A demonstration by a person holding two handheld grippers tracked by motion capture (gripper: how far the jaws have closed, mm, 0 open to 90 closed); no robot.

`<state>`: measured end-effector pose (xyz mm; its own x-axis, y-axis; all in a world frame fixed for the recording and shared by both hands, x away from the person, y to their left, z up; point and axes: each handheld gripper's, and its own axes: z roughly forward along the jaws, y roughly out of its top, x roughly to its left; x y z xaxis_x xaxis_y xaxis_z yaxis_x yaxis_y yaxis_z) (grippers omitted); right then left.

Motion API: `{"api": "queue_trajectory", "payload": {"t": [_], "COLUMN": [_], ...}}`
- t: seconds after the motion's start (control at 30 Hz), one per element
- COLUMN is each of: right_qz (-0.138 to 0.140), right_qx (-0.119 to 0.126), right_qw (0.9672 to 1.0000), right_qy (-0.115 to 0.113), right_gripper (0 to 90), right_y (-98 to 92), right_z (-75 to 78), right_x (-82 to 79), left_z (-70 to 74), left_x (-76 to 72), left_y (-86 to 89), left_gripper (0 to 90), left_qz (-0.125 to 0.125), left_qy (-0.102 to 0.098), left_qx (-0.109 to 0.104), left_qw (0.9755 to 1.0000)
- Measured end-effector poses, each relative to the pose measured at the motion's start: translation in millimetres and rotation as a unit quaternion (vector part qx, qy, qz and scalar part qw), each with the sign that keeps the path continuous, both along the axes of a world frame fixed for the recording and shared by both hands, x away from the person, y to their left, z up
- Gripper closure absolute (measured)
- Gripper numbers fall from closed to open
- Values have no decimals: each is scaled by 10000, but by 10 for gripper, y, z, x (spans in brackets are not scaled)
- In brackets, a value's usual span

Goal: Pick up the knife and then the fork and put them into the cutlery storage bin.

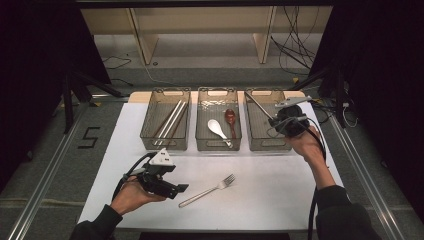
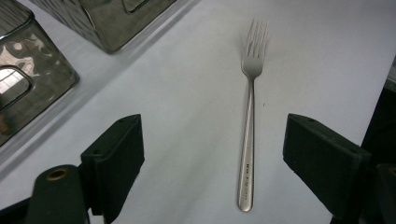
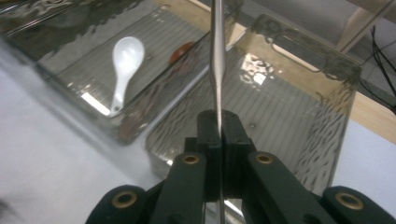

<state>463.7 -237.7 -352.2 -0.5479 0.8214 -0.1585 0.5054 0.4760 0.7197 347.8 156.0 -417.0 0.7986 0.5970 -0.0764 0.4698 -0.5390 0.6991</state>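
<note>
While the right gripper [image 1: 274,120] is held over the right-hand bin [image 1: 266,145] at the upper right of the high view, its jaws are seen pinched fully together on a slim steel utensil [image 3: 217,60], which is gripped edge-on by its handle and rises straight up the middle of the right gripper view; its working end cannot be made out. The left gripper [image 2: 212,163] is held low at the lower left of the high view with its jaws spread wide and nothing between the pads, and the fork [image 2: 250,121] is seen lying flat on the white table sheet [image 1: 280,195], framed between those jaws in the left gripper view, tines toward the top of the frame. Such a fork is judged to be light, rigid and not fragile, but smooth and thin, so slipping or pivoting in the pads is to be expected. A hold across the narrow handle near its middle is judged best, with the pads brought right down to the sheet.
</note>
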Motion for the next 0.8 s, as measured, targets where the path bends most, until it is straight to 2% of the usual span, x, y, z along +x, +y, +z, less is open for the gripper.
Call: {"api": "queue_trajectory", "payload": {"t": [0.33,0.8], "right_qz": [-355,-650], "right_qx": [-35,-115], "right_qw": [9991,9970], "right_qy": [208,400], "right_gripper": [894,893], "right_y": [-30,-41], "right_z": [-51,-101], "right_x": [303,539], "left_z": [22,24], "left_x": [-29,-46], "left_y": [12,-14], "left_gripper": [196,196], "left_qz": [-33,-55], "left_qy": [-65,-36], "left_qx": [-24,-38], "left_qw": [10000,10000]}}
